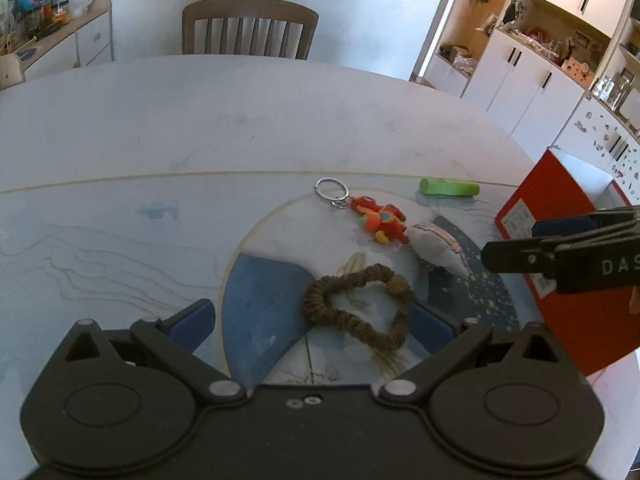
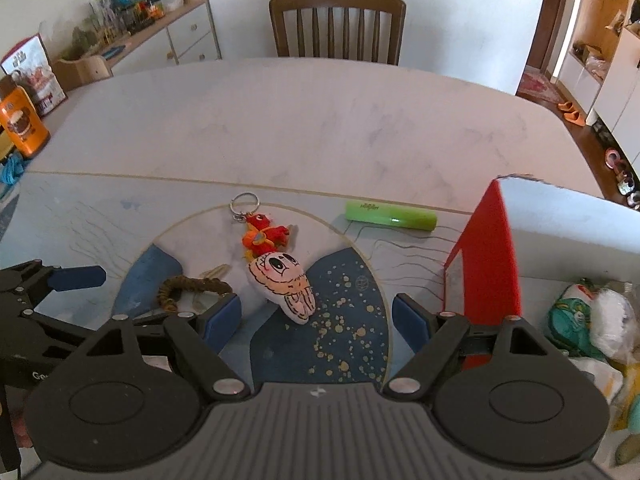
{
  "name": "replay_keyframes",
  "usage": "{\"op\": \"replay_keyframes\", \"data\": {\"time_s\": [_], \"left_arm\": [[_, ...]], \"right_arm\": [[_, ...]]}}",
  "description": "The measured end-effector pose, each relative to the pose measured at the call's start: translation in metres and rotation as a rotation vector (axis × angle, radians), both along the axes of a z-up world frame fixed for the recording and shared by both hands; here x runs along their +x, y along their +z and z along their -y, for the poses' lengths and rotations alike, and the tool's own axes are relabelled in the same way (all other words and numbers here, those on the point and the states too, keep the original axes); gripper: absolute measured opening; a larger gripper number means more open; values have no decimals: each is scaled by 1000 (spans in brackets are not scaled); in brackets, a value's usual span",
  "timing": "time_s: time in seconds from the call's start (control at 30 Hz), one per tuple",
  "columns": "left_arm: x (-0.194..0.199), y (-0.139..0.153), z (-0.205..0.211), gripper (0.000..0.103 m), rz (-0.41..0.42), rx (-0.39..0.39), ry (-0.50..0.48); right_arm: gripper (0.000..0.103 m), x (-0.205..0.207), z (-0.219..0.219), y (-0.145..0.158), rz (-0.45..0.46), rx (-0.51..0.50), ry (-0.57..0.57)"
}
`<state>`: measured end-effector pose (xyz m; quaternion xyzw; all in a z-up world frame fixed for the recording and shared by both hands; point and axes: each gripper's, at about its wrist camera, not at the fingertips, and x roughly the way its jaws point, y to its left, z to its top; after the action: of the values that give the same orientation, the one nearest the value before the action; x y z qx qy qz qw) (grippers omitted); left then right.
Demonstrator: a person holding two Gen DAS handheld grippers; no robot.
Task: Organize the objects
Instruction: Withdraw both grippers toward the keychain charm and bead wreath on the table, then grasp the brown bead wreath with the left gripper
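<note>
Left gripper's fingers (image 2: 78,276) hide part of the brown scrunchie (image 2: 192,286).

Setting was a home dining room. A wooden chair (image 2: 337,24) stood at the table's (image 2: 320,120) far edge, straight ahead of the jaws. White cupboards (image 1: 532,80) rose ahead-right; a cluttered sideboard (image 2: 168,36) ahead-left; slippers (image 2: 572,112) on the floor.

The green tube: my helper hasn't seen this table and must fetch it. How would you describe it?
Start at the red box on the table's right side. Just left of its far corner, the green tube lies on its side, apart from the toys. It is the only bright green, smooth cylinder; its neighbours are a red keychain figure and a white plush.
</note>
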<state>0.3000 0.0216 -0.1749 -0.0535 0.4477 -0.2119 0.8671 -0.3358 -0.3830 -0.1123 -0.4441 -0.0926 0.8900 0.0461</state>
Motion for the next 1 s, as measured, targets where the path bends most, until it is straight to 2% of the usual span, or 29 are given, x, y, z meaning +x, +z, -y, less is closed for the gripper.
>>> {"op": "replay_keyframes", "data": {"time_s": [0.17, 0.47, 0.67, 0.77, 0.8, 0.83, 1.0], "left_arm": [[6, -7, 6, 102, -11, 5, -4], [6, -11, 14, 83, 14, 39, -9], [2, -8, 19, 57, 31, 49, -39], [2, -6, 21, 38, 29, 44, -55], [2, -6, 21, 27, 25, 32, -56], [2, -6, 20, 21, 17, 21, -51], [4, -7, 14, 11, 0, -8, -28]], "right_arm": [[82, -16, -8, -14, 32, -16, -15], [80, -32, -6, -30, 59, -22, 8], [65, -38, 3, -33, 71, -20, 31], [58, -39, 6, -34, 76, -21, 38], [55, -40, 6, -35, 79, -22, 37], [54, -40, 5, -35, 80, -21, 35], [42, -39, 7, -34, 80, -23, 31]]}}
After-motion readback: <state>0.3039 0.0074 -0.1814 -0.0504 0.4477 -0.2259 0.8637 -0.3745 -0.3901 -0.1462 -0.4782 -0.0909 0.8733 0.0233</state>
